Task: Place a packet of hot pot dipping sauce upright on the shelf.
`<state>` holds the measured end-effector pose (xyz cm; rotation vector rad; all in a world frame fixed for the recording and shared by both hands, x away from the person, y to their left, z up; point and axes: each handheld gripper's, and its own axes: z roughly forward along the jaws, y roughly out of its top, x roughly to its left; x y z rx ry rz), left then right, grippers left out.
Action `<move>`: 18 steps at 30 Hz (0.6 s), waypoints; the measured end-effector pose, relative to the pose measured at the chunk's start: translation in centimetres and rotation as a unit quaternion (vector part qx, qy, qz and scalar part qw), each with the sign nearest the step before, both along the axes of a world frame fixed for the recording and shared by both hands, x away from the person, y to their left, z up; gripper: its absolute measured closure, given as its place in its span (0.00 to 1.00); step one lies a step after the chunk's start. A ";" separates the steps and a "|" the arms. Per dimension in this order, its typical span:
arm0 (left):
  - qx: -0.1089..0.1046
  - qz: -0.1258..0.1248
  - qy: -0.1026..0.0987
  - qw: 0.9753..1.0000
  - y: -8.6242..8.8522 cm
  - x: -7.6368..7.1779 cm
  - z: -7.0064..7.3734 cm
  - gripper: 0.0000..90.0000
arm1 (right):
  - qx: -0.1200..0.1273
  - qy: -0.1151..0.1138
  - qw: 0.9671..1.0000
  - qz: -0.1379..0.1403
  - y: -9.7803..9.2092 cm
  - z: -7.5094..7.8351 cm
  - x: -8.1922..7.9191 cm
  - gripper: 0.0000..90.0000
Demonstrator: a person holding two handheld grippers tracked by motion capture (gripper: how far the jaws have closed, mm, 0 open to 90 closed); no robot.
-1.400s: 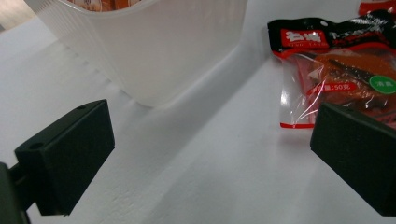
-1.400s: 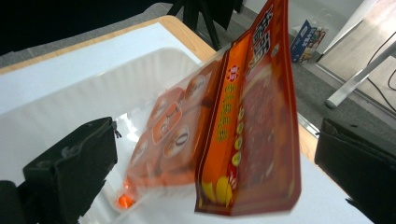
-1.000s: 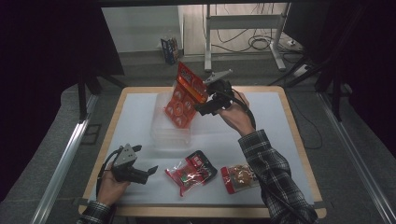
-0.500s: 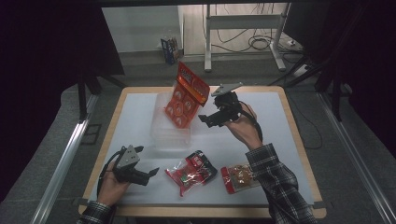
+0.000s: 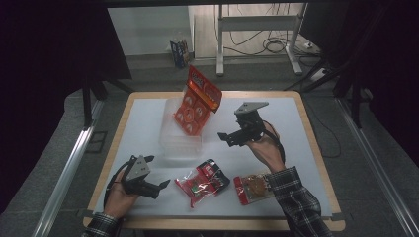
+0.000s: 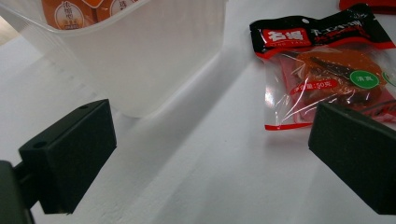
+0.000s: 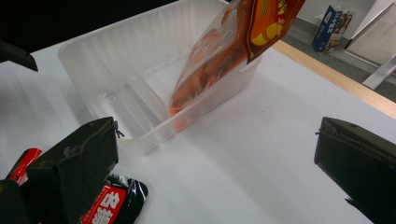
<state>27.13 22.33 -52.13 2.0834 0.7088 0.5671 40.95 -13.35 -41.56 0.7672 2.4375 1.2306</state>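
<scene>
Orange snack bag (image 5: 196, 101) leaning upright in clear tub (image 5: 181, 143), right gripper (image 5: 228, 139) just beside it — jaws wide, empty, left gripper (image 5: 160, 187) near edge — wide open, empty.

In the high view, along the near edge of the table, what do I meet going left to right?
Left claw → black and red snack packet → clear snack packet with red edges → the person's plaid sleeve.

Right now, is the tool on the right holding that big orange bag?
No: the right tool is open and apart from the orange bag, which leans inside the clear bin.
</scene>
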 end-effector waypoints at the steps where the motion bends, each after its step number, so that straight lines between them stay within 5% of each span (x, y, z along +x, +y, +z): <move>1: -0.003 -0.001 0.001 1.000 0.1 0.0 0.0 0.01 | 0.001 -0.001 1.000 0.000 -0.1 -0.1 -0.2 0.00; 8: -0.042 -0.001 0.012 0.999 0.5 0.0 0.4 0.01 | -0.004 -0.001 1.000 0.002 -0.8 -0.9 -1.1 0.00; 18: -0.050 -0.004 0.016 0.999 0.4 -0.1 0.4 0.00 | 0.016 0.008 1.000 -0.006 -2.3 -1.9 -2.6 0.00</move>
